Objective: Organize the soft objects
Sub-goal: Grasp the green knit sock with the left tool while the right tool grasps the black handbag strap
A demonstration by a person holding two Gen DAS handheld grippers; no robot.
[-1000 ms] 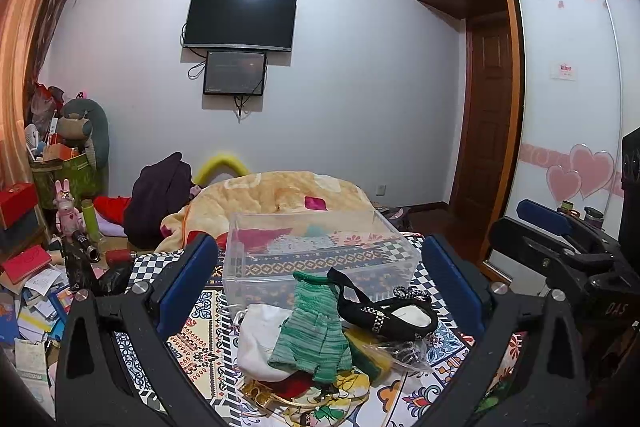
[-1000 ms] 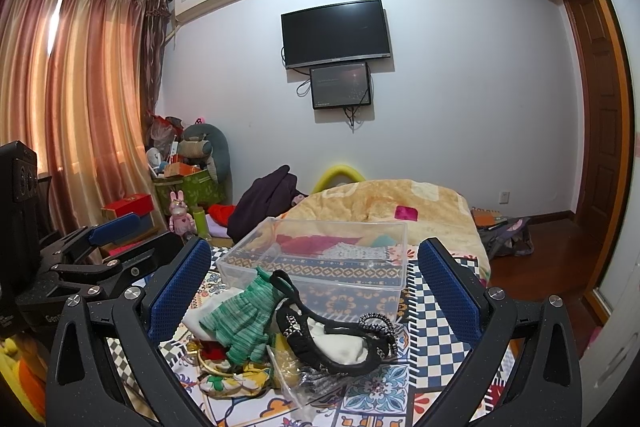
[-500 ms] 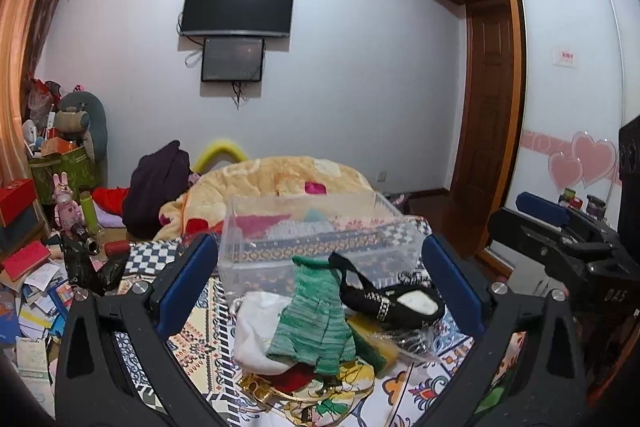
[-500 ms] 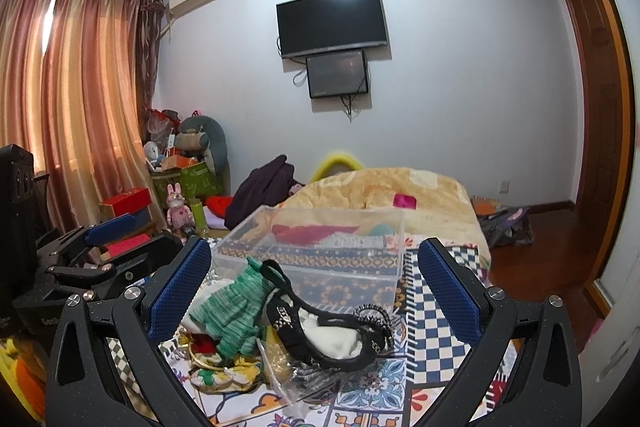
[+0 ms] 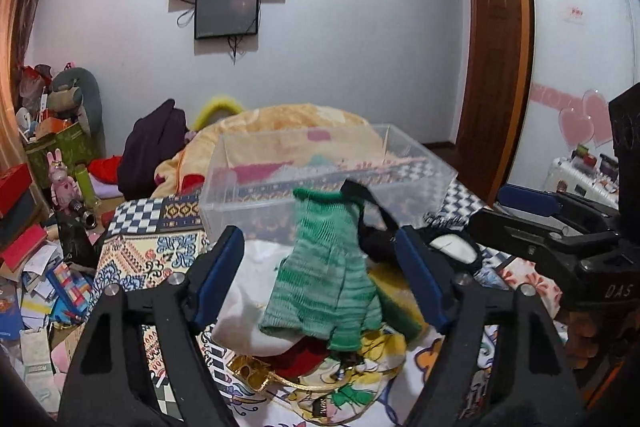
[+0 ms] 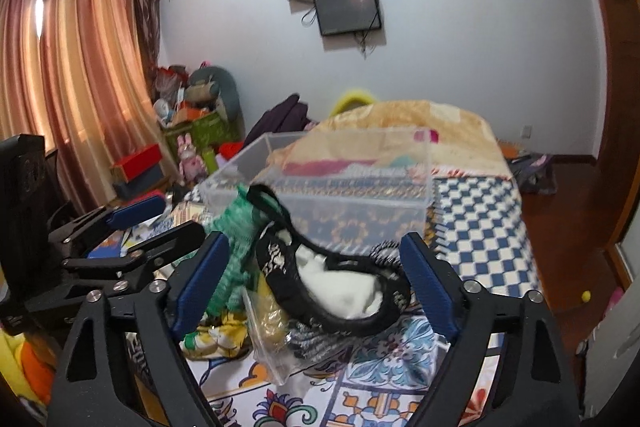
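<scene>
Right now I see the green knit garment (image 5: 324, 267) draped on top of a pile of soft things on the patterned bed cover (image 6: 480, 227), just in front of the clear plastic bin (image 5: 320, 179). Beside it lies a black-trimmed slipper (image 6: 336, 287) with a white lining. My left hand-held gripper (image 5: 320, 267) is wide open around the green piece, gripping nothing; my right hand-held gripper (image 6: 316, 275) is equally spread around the slipper.

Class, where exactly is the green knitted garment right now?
The green knitted garment tops the clothes pile, in front of the clear plastic box, framed between the open left gripper fingers.
</scene>
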